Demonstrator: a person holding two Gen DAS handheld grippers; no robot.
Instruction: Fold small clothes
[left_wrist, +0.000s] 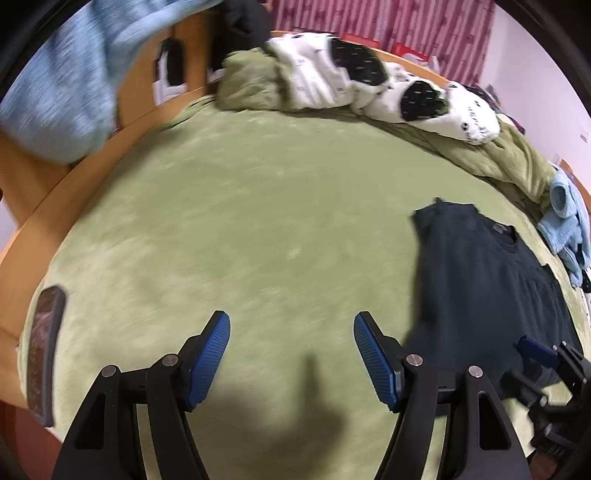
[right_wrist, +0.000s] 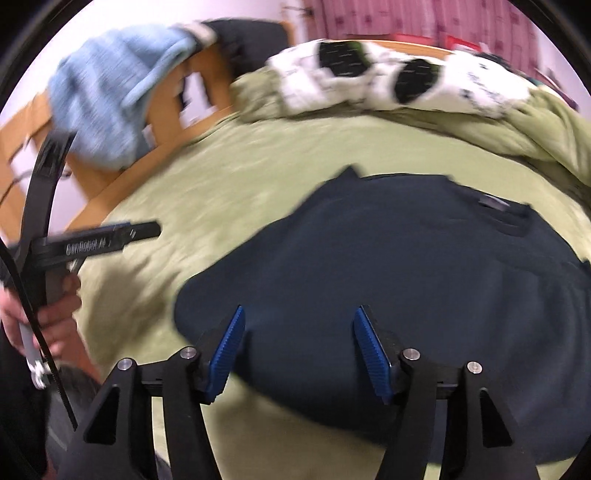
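A dark navy garment (right_wrist: 388, 277) lies spread flat on the green bed cover (right_wrist: 207, 192); it also shows at the right in the left wrist view (left_wrist: 491, 280). My right gripper (right_wrist: 299, 332) is open and empty, hovering over the garment's near edge. My left gripper (left_wrist: 291, 336) is open and empty above bare green cover, left of the garment. A light blue garment (left_wrist: 62, 81) hangs blurred at the upper left in the left wrist view and in the right wrist view (right_wrist: 107, 96). The left gripper's body appears in the right wrist view (right_wrist: 99, 240), held by a hand.
A white and black patterned blanket (left_wrist: 369, 85) is bunched along the far side of the bed. Light blue clothes (left_wrist: 569, 221) lie at the right edge. A dark phone-like object (left_wrist: 46, 343) lies at the left edge. A wooden bed frame (left_wrist: 44, 199) borders the left.
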